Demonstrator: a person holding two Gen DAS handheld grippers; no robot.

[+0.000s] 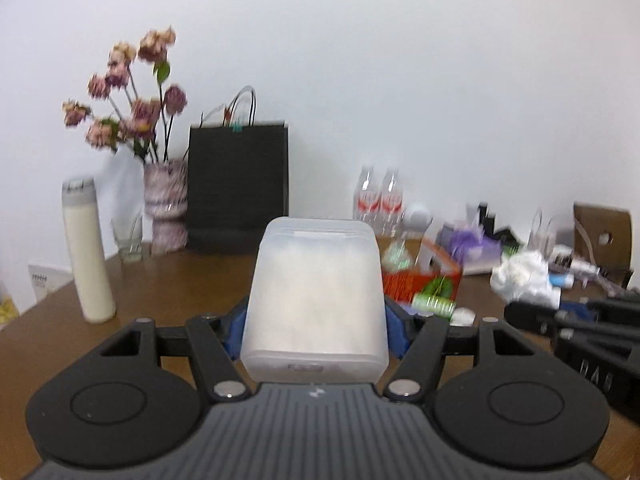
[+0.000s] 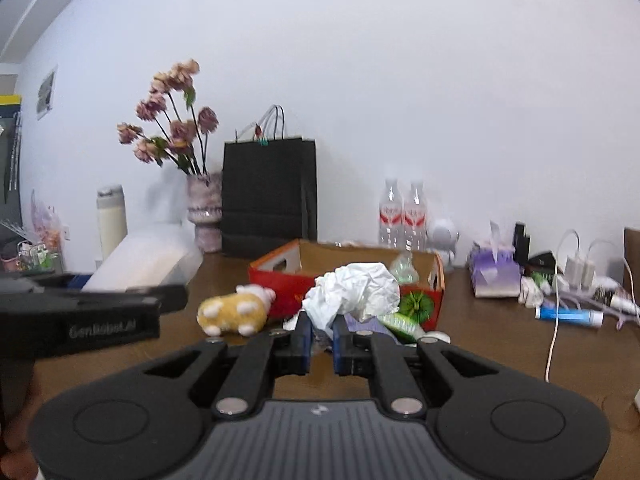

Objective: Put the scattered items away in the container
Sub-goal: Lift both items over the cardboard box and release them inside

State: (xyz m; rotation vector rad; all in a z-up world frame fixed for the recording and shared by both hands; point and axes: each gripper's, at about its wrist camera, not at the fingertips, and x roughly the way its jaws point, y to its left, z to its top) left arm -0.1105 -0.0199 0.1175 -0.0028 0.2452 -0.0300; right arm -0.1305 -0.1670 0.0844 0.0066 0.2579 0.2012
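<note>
Brown table (image 2: pixel 500 360) shows bare wood nearest me, where my left gripper (image 1: pixel 316 320) clamps a frosted plastic box (image 1: pixel 316 300) above it, my right gripper (image 2: pixel 322 336) pinches crumpled white paper (image 2: pixel 356 292) before the red cardboard container (image 2: pixel 434 280), and the left casing reads "GenRobot.AI".

Left hand-held gripper (image 1: pixel 315 330): matte black linkage arms, blue finger pads, silver pivot bolts, ribbed grey base. Right hand-held gripper (image 2: pixel 322 334): same build; pale lettering on left unit's side.
</note>
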